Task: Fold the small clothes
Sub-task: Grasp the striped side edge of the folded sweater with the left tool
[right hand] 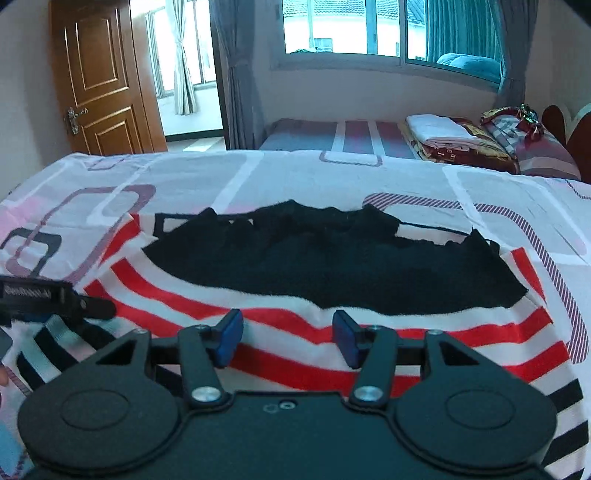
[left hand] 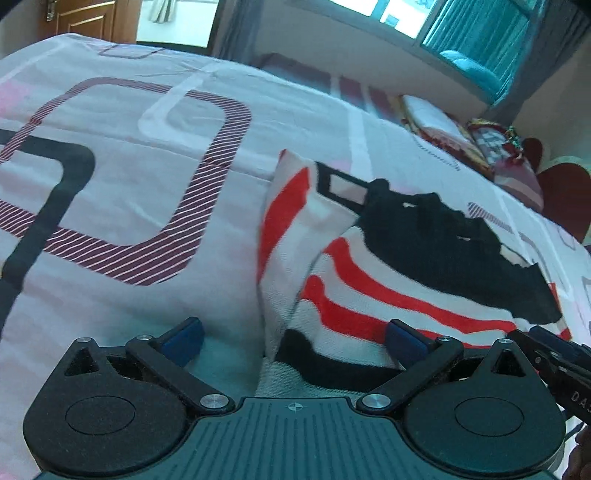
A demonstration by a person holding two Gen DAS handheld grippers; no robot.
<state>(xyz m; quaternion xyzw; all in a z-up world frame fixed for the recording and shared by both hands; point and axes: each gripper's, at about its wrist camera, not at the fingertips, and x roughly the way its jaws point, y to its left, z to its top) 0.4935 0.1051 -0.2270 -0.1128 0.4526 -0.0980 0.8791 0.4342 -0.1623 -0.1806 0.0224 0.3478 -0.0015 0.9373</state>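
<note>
A small white garment with red and black stripes (right hand: pixel 288 314) lies on the bed, and a black cloth (right hand: pixel 332 266) lies on top of its far part. In the left wrist view the striped garment (left hand: pixel 369 295) has its left edge folded up in a ridge. My left gripper (left hand: pixel 293 339) is open, its jaws standing either side of the garment's near left corner. My right gripper (right hand: pixel 288 338) is open, low over the garment's near edge. The left gripper (right hand: pixel 55 299) shows at the left of the right wrist view.
The bed sheet (left hand: pixel 129 184) is white with striped and dark rounded squares. Folded blankets and pillows (right hand: pixel 461 144) lie on a second bed at the back right. A wooden door (right hand: pixel 99 81) stands at the back left, a window (right hand: pixel 369 26) behind.
</note>
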